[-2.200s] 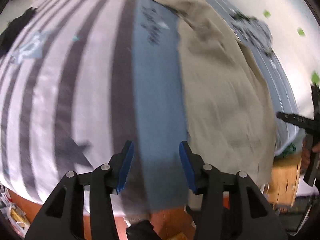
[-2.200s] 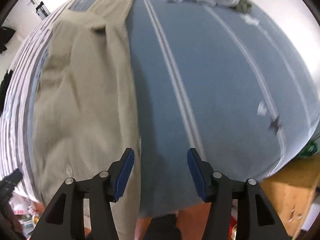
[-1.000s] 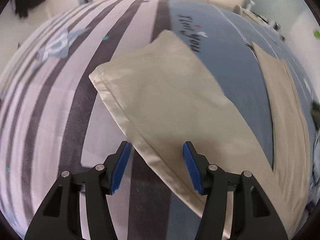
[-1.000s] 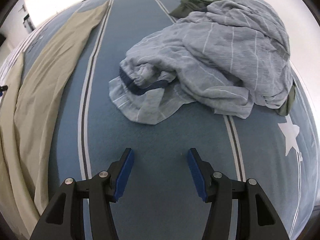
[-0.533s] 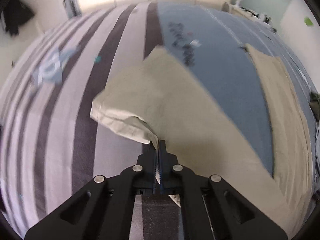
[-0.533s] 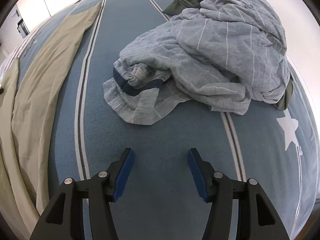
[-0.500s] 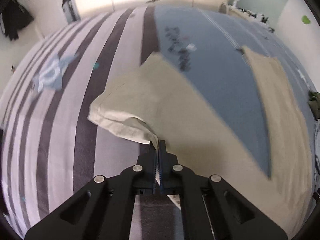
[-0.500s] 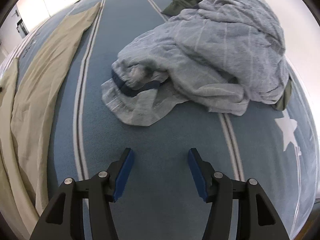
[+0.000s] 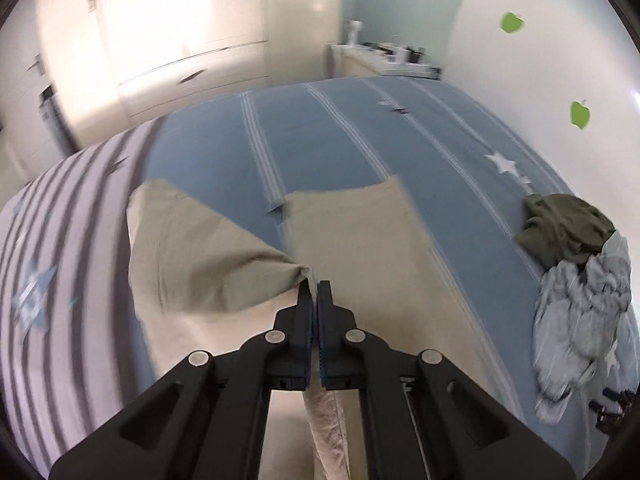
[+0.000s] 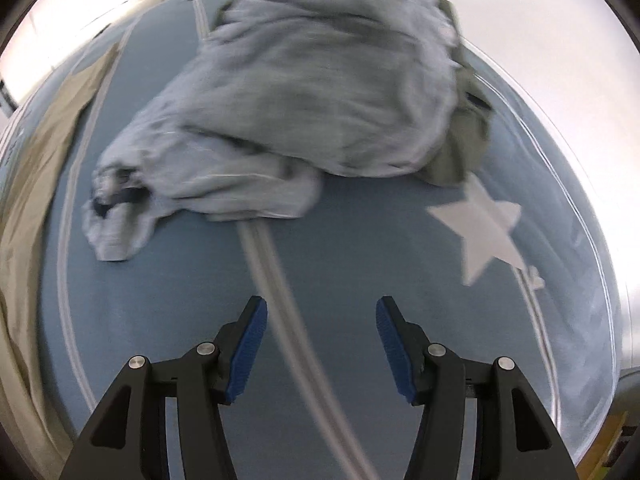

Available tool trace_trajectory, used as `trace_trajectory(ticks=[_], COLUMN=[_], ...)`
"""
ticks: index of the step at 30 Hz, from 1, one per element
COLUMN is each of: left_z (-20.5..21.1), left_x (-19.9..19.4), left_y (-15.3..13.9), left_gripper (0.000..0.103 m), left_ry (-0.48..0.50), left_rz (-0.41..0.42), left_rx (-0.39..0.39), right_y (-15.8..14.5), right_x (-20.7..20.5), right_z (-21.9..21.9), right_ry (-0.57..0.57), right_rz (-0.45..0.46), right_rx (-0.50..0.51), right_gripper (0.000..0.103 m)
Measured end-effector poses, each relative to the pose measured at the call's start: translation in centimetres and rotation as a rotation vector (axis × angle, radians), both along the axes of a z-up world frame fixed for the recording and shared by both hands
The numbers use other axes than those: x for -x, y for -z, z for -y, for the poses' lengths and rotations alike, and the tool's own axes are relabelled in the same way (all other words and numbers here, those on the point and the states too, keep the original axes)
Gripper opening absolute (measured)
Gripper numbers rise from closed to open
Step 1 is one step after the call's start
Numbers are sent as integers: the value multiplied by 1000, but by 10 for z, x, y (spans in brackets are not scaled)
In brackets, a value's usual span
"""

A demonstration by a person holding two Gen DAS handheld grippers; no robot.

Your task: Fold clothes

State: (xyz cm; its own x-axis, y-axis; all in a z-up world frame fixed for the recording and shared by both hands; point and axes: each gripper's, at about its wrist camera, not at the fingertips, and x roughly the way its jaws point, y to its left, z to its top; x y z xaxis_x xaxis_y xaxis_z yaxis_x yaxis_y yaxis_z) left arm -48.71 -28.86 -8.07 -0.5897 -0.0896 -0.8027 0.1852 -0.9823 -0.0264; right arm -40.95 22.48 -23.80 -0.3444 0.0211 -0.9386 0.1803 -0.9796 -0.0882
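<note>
Beige trousers [image 9: 360, 248] lie spread along the blue bedspread [image 9: 328, 136]. My left gripper [image 9: 314, 288] is shut on the edge of one trouser leg [image 9: 208, 264] and holds it lifted and folded over toward the other leg. In the right wrist view my right gripper [image 10: 318, 320] is open and empty, low over the bedspread [image 10: 360, 240], just short of a crumpled light blue striped garment [image 10: 312, 92]. The trousers' edge [image 10: 36, 160] shows at the far left there.
A dark olive garment [image 9: 564, 228] lies beside the light blue pile [image 9: 584, 320] at the bed's right side, near the wall. It also pokes out behind the pile [image 10: 468, 136]. White wardrobes [image 9: 180, 40] stand beyond the bed. A grey-striped cover [image 9: 48, 280] lies left.
My left gripper, which closed on the trouser leg half a second ago, has carried it up and to the right over the other leg. My right gripper moved closer to the blue pile.
</note>
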Motion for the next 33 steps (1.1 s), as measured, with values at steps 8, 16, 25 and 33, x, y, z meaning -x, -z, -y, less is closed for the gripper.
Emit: trace_trajectory(ticks=[8, 16, 25, 33], left_z=[-70, -83, -43, -3], left_x=[129, 169, 158, 113], left_y=[31, 53, 21, 47], left_gripper=[1, 89, 92, 64], left_ry=[41, -51, -92, -72], left_rz=[56, 114, 8, 78], left_rx=[24, -30, -100, 88], right_y=[16, 23, 21, 10], right_x=[33, 40, 48, 29], right_z=[-46, -53, -43, -10], right_ry=[92, 94, 88, 57], right_rz=[30, 34, 39, 39], right_rx=[28, 55, 74, 78], right_gripper=[53, 53, 53, 53])
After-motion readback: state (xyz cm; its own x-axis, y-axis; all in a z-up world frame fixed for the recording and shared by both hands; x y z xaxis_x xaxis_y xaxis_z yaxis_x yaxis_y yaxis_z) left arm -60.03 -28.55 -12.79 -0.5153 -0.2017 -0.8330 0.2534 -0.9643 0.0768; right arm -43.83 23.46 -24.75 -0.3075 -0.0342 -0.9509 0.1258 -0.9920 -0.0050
